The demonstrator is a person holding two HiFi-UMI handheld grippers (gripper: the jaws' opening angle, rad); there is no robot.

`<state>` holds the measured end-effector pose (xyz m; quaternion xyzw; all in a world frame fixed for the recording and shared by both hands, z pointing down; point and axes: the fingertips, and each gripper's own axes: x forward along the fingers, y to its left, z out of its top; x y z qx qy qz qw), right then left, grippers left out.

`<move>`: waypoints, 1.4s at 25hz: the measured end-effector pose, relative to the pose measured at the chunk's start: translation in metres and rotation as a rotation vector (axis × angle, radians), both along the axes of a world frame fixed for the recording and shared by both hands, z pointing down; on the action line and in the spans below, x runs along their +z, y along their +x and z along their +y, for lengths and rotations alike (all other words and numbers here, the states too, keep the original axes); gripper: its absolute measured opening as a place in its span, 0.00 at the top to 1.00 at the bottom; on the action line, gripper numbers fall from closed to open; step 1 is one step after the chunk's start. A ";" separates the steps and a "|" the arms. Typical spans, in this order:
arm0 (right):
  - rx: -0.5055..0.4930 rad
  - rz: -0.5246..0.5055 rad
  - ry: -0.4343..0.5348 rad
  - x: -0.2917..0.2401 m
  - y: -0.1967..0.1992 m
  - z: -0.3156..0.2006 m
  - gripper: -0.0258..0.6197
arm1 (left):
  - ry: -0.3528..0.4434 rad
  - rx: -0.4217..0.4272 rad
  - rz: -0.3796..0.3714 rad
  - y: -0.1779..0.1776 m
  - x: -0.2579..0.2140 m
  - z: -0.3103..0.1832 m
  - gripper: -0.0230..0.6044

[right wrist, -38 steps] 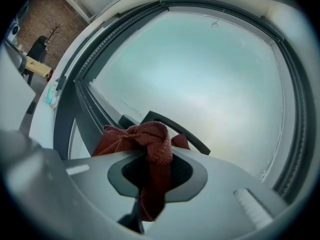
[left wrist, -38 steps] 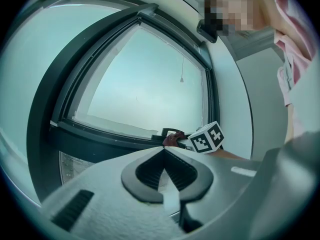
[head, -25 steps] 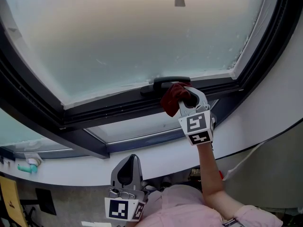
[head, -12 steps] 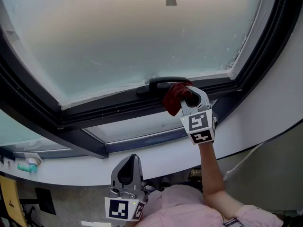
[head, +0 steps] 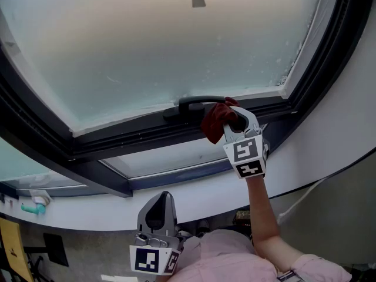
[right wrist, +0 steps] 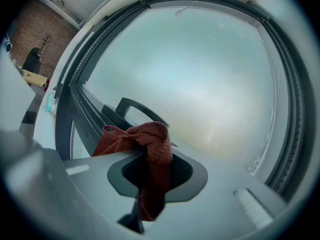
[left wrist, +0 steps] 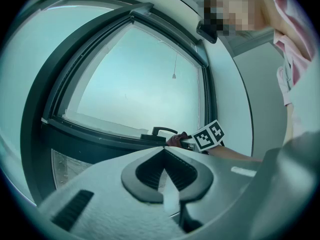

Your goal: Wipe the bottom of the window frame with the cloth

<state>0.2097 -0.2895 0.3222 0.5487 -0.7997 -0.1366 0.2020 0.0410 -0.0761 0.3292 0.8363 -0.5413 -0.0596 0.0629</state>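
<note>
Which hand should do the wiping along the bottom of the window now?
Right. The right gripper is shut on the cloth, right at the window frame beside the handle. The left gripper is shut, empty and low, away from the frame.

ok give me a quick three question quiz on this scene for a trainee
1. True or false: the right hand-held gripper is shut on the red cloth.
2. Where is the left hand-held gripper? A) pressed on the glass B) low by the person's shirt, jaws together, holding nothing C) gripping the cloth
3. Which dark fitting on the bottom frame is the cloth next to?

Key: 1 true; 2 B; 3 the window handle.
</note>
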 end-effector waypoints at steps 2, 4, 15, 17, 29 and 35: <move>-0.003 -0.002 0.000 0.000 0.002 0.000 0.86 | 0.001 -0.003 0.000 0.003 0.000 0.000 0.97; -0.004 -0.004 -0.001 0.000 0.005 -0.001 0.86 | 0.000 -0.007 0.000 0.005 0.001 0.001 0.97; 0.008 -0.016 -0.001 0.000 0.025 -0.003 0.86 | 0.004 -0.025 -0.001 0.015 0.001 0.004 0.97; 0.010 -0.018 -0.001 0.000 0.028 -0.004 0.86 | 0.006 -0.030 -0.002 0.016 0.001 0.005 0.97; 0.035 -0.031 -0.004 0.000 0.046 -0.005 0.86 | 0.017 -0.043 -0.005 0.019 -0.001 0.009 0.97; 0.048 -0.035 -0.010 0.001 0.053 -0.007 0.86 | 0.020 -0.041 -0.004 0.020 -0.001 0.009 0.97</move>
